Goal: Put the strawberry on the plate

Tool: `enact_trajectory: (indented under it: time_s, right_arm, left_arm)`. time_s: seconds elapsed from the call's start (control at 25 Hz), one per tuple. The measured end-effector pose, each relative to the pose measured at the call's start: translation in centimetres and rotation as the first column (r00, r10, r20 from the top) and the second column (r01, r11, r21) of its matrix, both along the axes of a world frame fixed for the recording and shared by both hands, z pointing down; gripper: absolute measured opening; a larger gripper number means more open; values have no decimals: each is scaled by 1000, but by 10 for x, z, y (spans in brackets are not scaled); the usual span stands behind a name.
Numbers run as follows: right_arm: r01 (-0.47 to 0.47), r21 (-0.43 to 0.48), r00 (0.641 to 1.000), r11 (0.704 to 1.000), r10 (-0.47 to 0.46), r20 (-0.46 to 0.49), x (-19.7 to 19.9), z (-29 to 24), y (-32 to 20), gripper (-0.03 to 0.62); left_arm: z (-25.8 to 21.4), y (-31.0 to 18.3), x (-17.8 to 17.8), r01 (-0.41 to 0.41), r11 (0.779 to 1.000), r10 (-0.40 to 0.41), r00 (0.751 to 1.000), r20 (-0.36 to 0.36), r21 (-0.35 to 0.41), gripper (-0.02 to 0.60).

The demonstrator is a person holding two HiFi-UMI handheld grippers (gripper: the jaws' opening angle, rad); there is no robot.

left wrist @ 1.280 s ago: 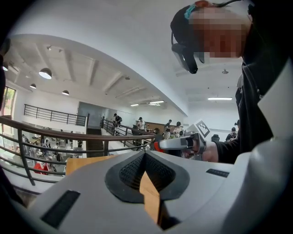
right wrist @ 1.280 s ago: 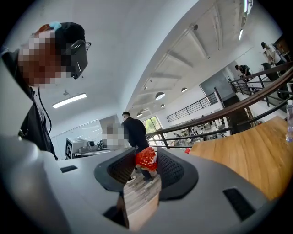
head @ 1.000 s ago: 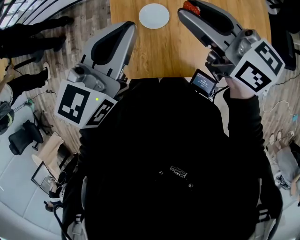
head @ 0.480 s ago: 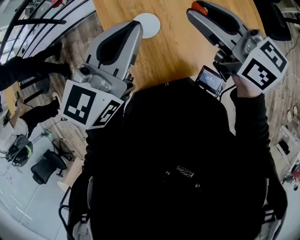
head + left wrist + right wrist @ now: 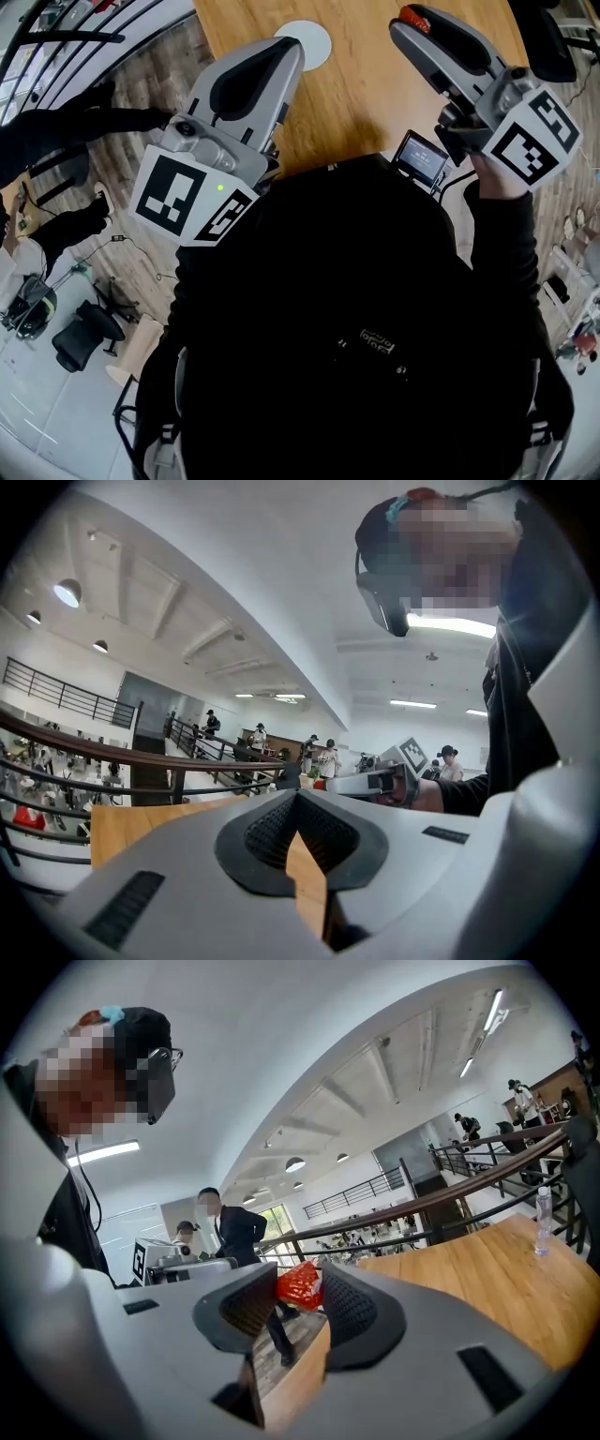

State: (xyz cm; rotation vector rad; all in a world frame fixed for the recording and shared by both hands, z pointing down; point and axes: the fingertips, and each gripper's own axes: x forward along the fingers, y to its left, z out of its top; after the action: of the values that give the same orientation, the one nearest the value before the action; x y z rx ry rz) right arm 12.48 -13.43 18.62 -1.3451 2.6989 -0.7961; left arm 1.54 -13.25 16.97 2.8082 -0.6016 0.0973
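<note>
My right gripper point(image 5: 410, 19) is raised over the wooden table point(image 5: 361, 80), shut on a red strawberry point(image 5: 412, 16) pinched between its tips. In the right gripper view the strawberry point(image 5: 300, 1284) sits between the two dark pads at my right gripper point(image 5: 298, 1290). A white plate point(image 5: 309, 39) lies on the table at the top of the head view, just beyond the tip of my left gripper point(image 5: 284, 49). In its own view my left gripper point(image 5: 296, 799) has its tips together with nothing between them.
The table's near edge runs just in front of my body. A small screen device point(image 5: 419, 159) hangs below my right gripper. A railing point(image 5: 112, 757) and several people stand beyond the table. A clear bottle point(image 5: 544, 1222) stands on the table's far right.
The head view has swung, so plate and table shifted in frame. Both grippers stay raised; the right one still holds the strawberry.
</note>
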Motion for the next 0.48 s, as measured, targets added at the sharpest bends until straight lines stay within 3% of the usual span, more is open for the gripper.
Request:
enact_trajectory:
  time_s: [0.24,0.48]
  right_arm:
    - [88,-14,996,996,-89,-33,-39,15,-42,158]
    - [154,-18,988,988,-154,-25,-24,33,-38,158]
  left_arm:
    - [15,-20,-43,77,996,-78,997,-26,-46,0]
    - [32,2,-25,128,990,-129,992,-16,-62,-1]
